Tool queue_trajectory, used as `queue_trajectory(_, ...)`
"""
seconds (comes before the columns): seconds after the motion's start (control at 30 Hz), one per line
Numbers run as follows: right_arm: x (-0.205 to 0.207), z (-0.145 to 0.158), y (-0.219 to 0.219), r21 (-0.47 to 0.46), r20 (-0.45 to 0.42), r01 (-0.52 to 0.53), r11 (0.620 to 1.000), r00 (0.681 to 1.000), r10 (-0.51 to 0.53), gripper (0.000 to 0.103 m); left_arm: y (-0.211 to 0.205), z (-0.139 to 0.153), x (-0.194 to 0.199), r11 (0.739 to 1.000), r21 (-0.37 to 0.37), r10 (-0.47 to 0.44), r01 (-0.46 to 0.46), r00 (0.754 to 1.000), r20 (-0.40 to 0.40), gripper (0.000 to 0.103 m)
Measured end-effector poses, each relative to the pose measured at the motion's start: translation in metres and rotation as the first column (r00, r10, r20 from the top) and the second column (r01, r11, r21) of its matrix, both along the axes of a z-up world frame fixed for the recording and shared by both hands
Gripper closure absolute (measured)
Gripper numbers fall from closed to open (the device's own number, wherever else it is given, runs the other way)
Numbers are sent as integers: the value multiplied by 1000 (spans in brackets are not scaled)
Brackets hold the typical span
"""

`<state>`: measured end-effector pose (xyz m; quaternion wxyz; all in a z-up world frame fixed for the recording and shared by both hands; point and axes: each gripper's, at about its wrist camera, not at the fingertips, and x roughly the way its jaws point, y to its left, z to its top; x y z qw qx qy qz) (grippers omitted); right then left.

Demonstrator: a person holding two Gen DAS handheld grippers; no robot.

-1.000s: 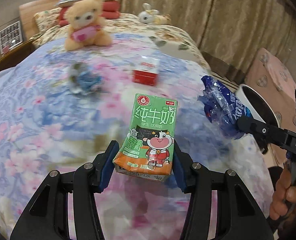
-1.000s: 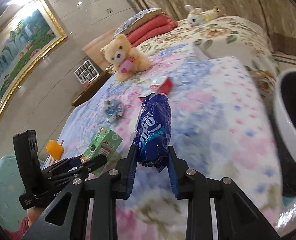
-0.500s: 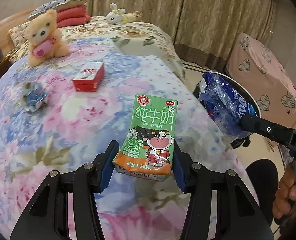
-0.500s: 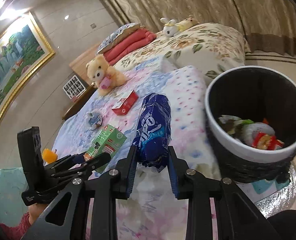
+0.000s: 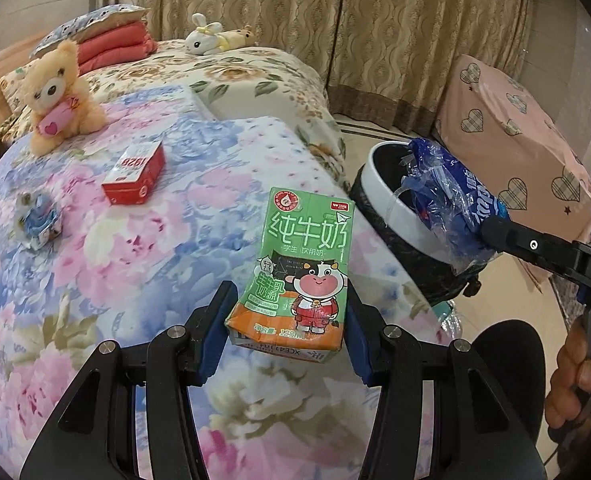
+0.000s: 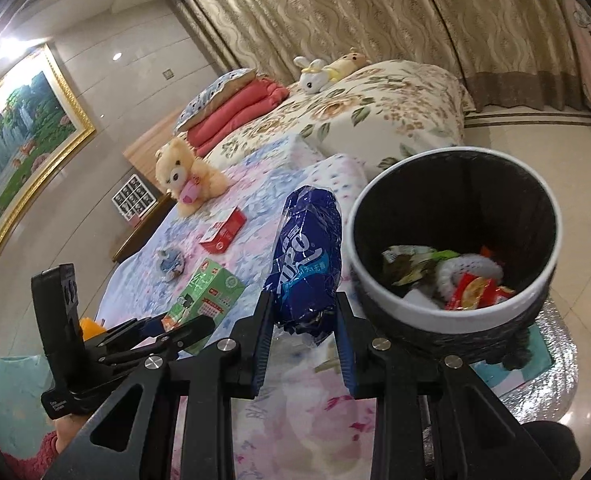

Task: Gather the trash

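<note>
My left gripper [image 5: 289,326] is shut on a green milk carton [image 5: 301,268], held upright above the flowered bedspread [image 5: 135,256]. In the right wrist view the same carton [image 6: 205,294] shows at the lower left. My right gripper [image 6: 303,334] is shut on a crumpled blue snack wrapper [image 6: 307,256], which hangs just left of the white-rimmed trash bin [image 6: 451,320]. That bin holds several wrappers. From the left wrist view the wrapper [image 5: 451,200] sits over the bin's rim [image 5: 387,208].
A red box [image 5: 135,174] and a small crumpled blue wrapper [image 5: 37,220] lie on the bed. A teddy bear [image 5: 57,94], pillows [image 5: 111,46] and a plush rabbit [image 5: 207,36] sit further back. A pink covered piece of furniture [image 5: 507,136] stands behind the bin.
Both grippers have swung right across the bed toward the bin, each keeping its hold. The bin has come fully into the right wrist view.
</note>
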<state>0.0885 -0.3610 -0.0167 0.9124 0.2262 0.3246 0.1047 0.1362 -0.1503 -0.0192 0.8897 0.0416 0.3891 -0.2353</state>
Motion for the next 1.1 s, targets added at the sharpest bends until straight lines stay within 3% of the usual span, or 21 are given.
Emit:
queue_trajectory(0.57,-6,-2,-57,-19,-13,127,992,992,-127,73,-65,14,10,995,13,-102,102,994,29,53)
queue_trajectory(1.1,1,-3,-85,-32,-29,171,985,985,-172,73,-113,14,29,988,29,-151,150,988,19,53)
